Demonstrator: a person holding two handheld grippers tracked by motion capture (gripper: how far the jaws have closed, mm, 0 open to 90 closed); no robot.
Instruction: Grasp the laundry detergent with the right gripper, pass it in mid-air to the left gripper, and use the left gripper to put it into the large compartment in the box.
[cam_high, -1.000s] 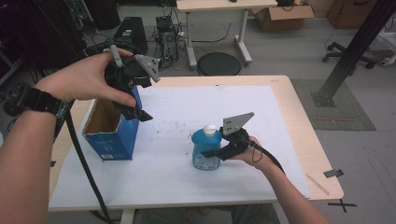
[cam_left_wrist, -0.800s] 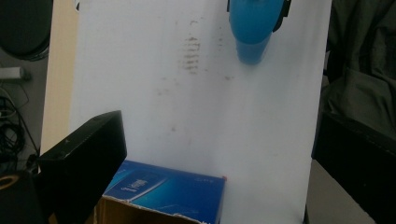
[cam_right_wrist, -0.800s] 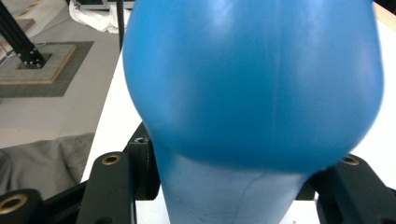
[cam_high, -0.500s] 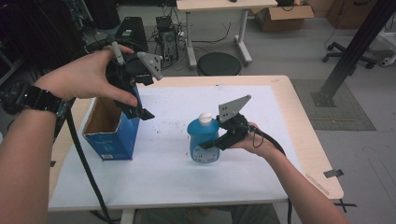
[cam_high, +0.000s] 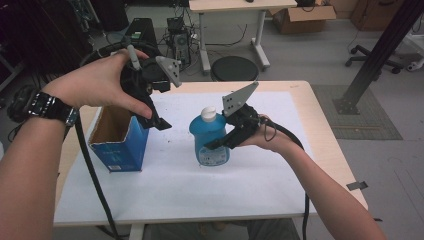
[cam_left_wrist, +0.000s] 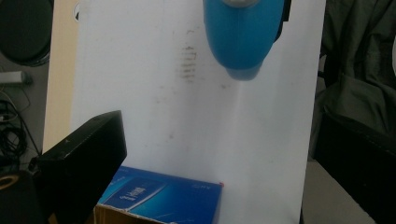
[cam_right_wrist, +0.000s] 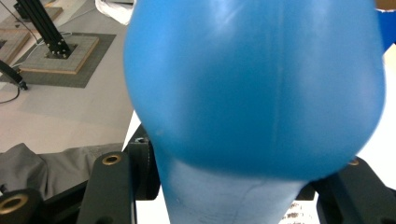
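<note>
A blue bottle (cam_high: 210, 137) with a white cap hangs upright just above the white mat, and my right gripper (cam_high: 221, 142) is shut on its lower body from the right. In the right gripper view the bottle (cam_right_wrist: 257, 93) bulges between the two black fingers (cam_right_wrist: 112, 186). An open blue cardboard box (cam_high: 117, 137) stands on the left of the mat. My left gripper (cam_high: 155, 117) hovers over the box's right edge, open and holding nothing. The left gripper view shows one black finger (cam_left_wrist: 79, 158), the box top (cam_left_wrist: 159, 198) below it and the bottle (cam_left_wrist: 243, 37) farther off.
The white mat (cam_high: 200, 190) covers most of the wooden table (cam_high: 325, 145). A black cable (cam_high: 92, 175) trails from the left gripper over the table's front left. Beyond the table stand a round black stool (cam_high: 234, 67) and another desk (cam_high: 235, 5).
The right gripper has lifted the bottle off the mat and carried it left, toward the box. The left gripper has stayed above the box, shifting only slightly.
</note>
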